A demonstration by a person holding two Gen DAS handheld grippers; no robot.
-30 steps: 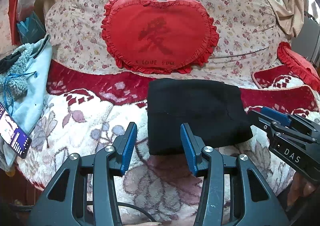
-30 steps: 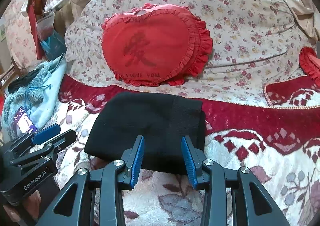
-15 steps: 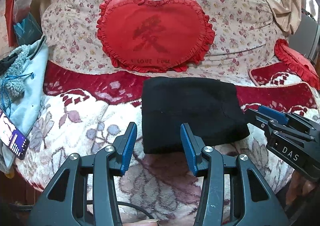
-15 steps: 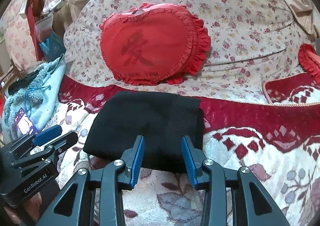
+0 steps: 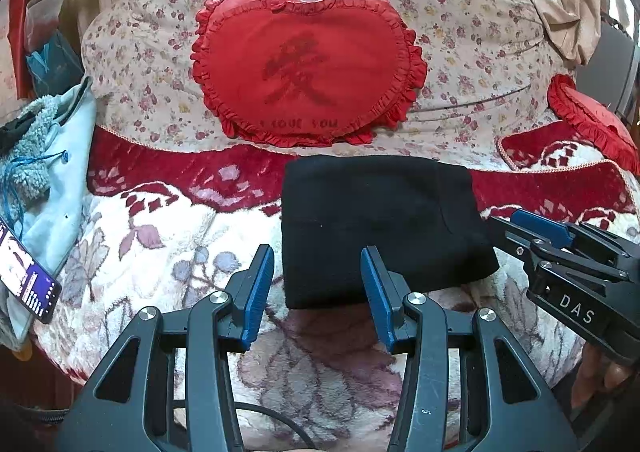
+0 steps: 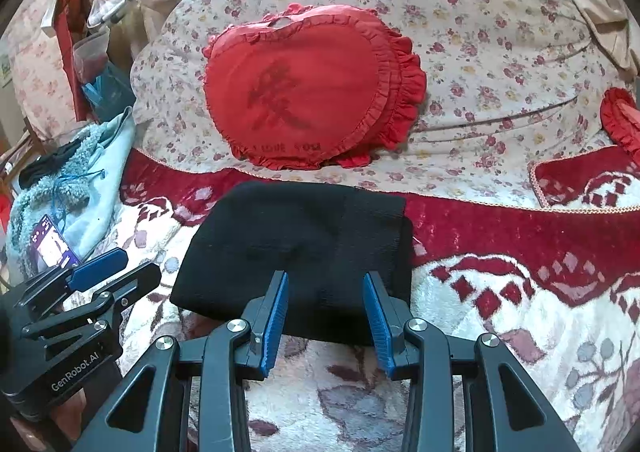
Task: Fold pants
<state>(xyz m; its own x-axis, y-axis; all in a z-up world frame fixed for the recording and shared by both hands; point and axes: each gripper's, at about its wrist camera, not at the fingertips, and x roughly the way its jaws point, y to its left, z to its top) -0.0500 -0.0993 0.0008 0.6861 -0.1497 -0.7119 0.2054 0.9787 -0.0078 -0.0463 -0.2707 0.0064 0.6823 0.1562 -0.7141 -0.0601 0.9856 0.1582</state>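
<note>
- Left wrist view, far left edge: a smartphone with a lit screen [image 5: 28,283] lies on a pale blue fleecy garment [image 5: 48,156] at the side of the bed.
- Next, the left gripper [image 5: 318,292] hangs with its blue-padded jaws parted and nothing between them, just in front of the near left corner of the pants.
- At centre, the folded black pants [image 5: 380,224] lie as a flat rectangle on the red-and-white floral plush blanket [image 5: 160,244].
- Behind them, a red heart-shaped frilled cushion [image 5: 308,68] leans on a floral quilt [image 5: 480,32].
- To the right, the right gripper [image 6: 324,310] stands parted too; its pads seem clear of the pants' near edge, though overlap makes contact hard to judge.
- Far right, a second red frilled cushion [image 5: 592,120] is partly cut off.
</note>
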